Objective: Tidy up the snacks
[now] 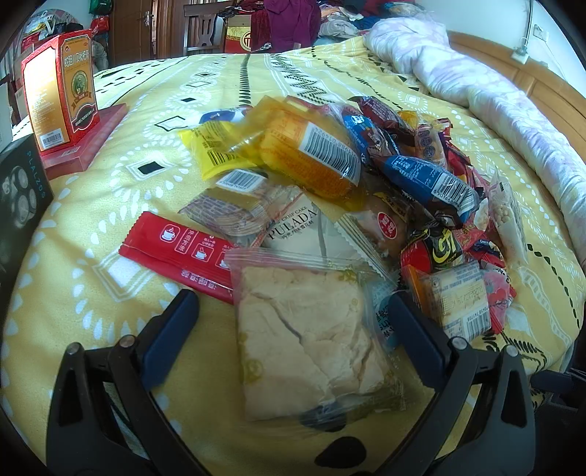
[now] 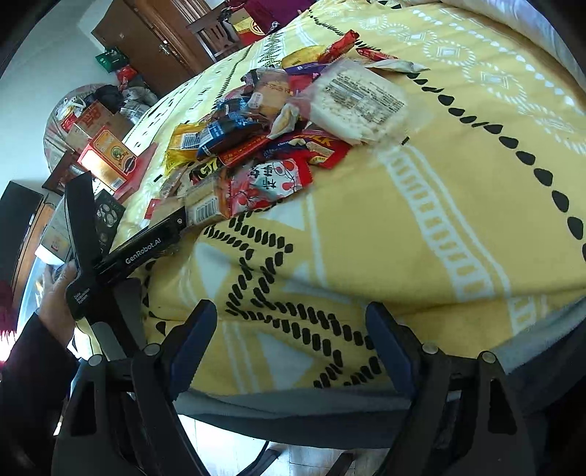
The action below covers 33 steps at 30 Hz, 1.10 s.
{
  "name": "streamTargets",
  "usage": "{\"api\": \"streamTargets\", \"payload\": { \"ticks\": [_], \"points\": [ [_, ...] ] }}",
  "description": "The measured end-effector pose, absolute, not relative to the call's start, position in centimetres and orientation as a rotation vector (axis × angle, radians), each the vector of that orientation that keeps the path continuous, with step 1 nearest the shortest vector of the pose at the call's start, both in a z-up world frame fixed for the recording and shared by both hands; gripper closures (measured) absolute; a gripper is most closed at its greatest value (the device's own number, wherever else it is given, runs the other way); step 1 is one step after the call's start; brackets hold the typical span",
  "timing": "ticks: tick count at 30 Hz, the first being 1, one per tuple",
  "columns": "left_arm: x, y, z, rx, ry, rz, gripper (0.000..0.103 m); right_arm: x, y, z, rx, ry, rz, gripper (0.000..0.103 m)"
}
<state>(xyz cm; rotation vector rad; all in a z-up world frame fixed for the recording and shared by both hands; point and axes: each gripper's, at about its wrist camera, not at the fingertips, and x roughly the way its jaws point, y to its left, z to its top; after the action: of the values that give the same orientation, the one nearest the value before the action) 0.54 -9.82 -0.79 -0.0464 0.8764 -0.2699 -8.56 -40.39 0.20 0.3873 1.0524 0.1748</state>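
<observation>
With the left hand-held gripper (image 1: 293, 322) wide open, seemingly empty, around the clear-wrapped pale crumbly cake (image 1: 307, 337), closing hard may crush it; the right hand-held gripper (image 2: 291, 329) hangs open and empty.

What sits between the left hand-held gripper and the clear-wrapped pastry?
Nothing visible. The pastry already lies between the open fingers of the left hand-held gripper, with neither pad pressing on it.

A big bed (image 1: 121, 278) with a yellow blanket (image 2: 421, 227) fills the room in front of the tool. A rolled-up pale quilt (image 1: 476, 91) lies far off to the right by a wooden headboard (image 1: 520, 73). Straight ahead stand a brown door (image 1: 135, 29), a wooden chair (image 1: 203, 31) and white walls (image 2: 40, 80). Daylight is bright.
</observation>
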Motion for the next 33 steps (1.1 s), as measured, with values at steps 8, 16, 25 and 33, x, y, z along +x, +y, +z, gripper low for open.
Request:
{"api": "streamTargets", "payload": {
  "ticks": [8, 16, 25, 33],
  "points": [
    [0.6, -9.8, -0.8, -0.047, 0.876, -0.27, 0.0, -8.6, -40.5, 0.1, 0.397, 1.047, 0.17, 0.017],
    [0.6, -9.8, -0.8, -0.046, 0.876, -0.27, 0.0, -8.8, -40.5, 0.1, 0.392, 1.044, 0.173, 0.017],
    [0.6, -9.8, -0.9, -0.047, 0.876, -0.27, 0.0, -9.2, -38.9, 5.0, 0.242, 0.833, 0.243, 0.017],
    [0.6, -9.9, -0.9, -0.047, 0.876, -0.27, 0.0, -7.1, -39.5, 8.5, 0.216, 0.761, 0.247, 0.017]
  ]
}}
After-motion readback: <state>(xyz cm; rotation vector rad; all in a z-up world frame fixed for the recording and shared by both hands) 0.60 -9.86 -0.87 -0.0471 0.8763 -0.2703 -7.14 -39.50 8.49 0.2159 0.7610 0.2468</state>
